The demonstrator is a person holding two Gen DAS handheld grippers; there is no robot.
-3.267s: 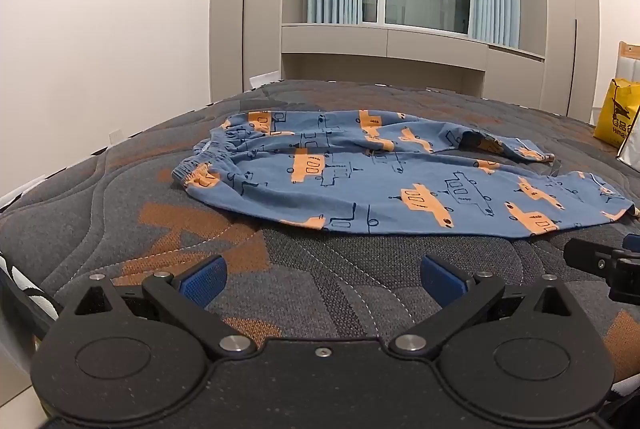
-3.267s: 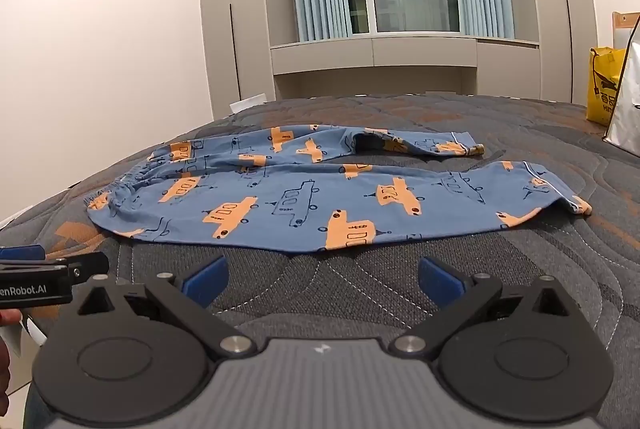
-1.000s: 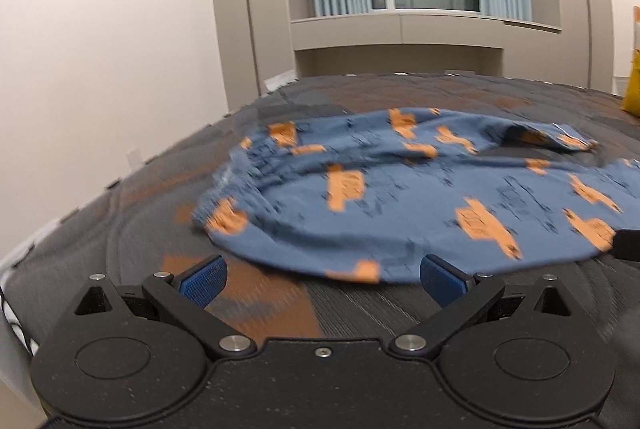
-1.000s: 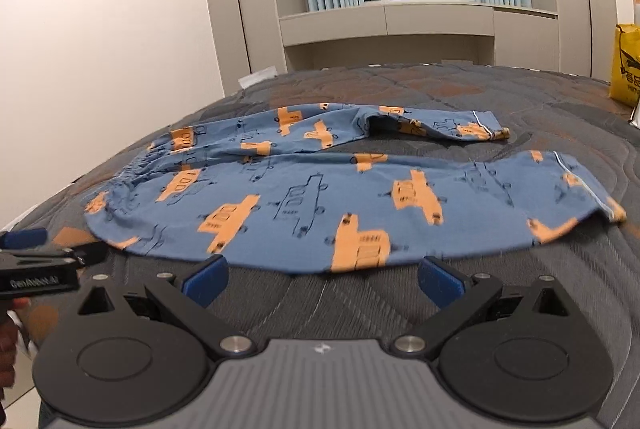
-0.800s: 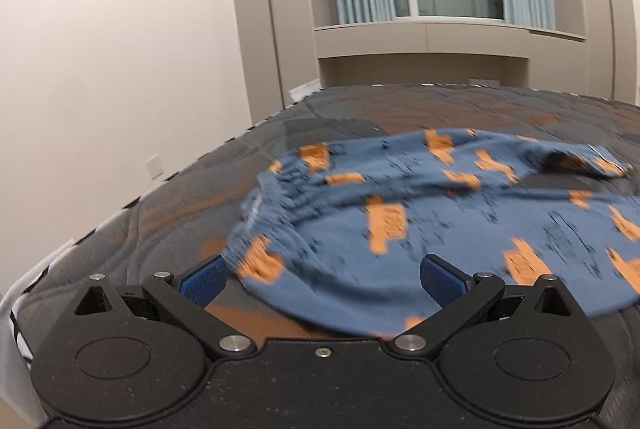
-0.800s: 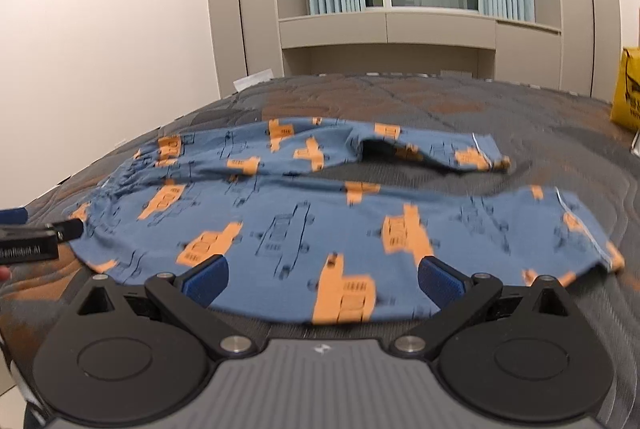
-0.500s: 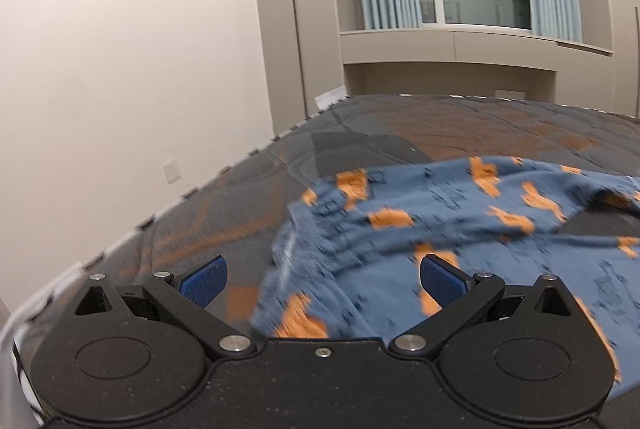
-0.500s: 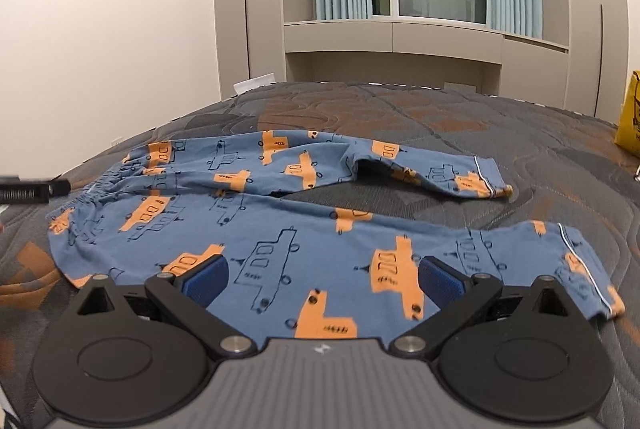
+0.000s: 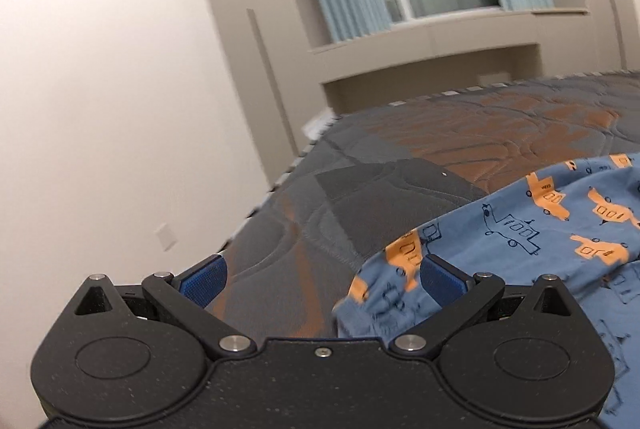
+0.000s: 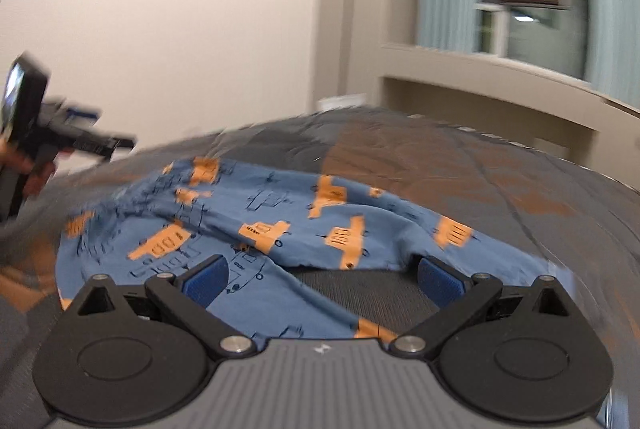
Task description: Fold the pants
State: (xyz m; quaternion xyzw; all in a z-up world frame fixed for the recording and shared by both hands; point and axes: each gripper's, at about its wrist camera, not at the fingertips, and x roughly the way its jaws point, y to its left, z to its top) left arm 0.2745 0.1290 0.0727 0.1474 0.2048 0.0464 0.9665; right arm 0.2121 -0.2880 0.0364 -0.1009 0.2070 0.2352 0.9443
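**Both grippers spread and closing in on the pants**

The pants (image 10: 280,229) lie spread on the bed (image 9: 460,125), blue cloth printed with orange vehicles, the two legs parting in a V with bare mattress showing in the gap. The left gripper (image 9: 322,275) sits low at the waist end, its jaws spread wide and holding nothing; the gathered waistband edge (image 9: 384,281) lies just inside its right finger. The right gripper (image 10: 322,277) is likewise spread and empty, poised over the crotch area where the legs divide. The right wrist view is blurred, so fine creases are hard to read.

The fabric looks thin, soft and light, probably a knit: it will drape and sag rather than hold a shape, and a single layer may slip out of a shallow pinch. The bed cover looks textured, so dragging the cloth could bunch it.

The best holds seem to be the thicker parts: the elastic waistband at its corner for the left gripper, and a seam or hem on the leg for the right. Pinching both layers together should keep the fold even.
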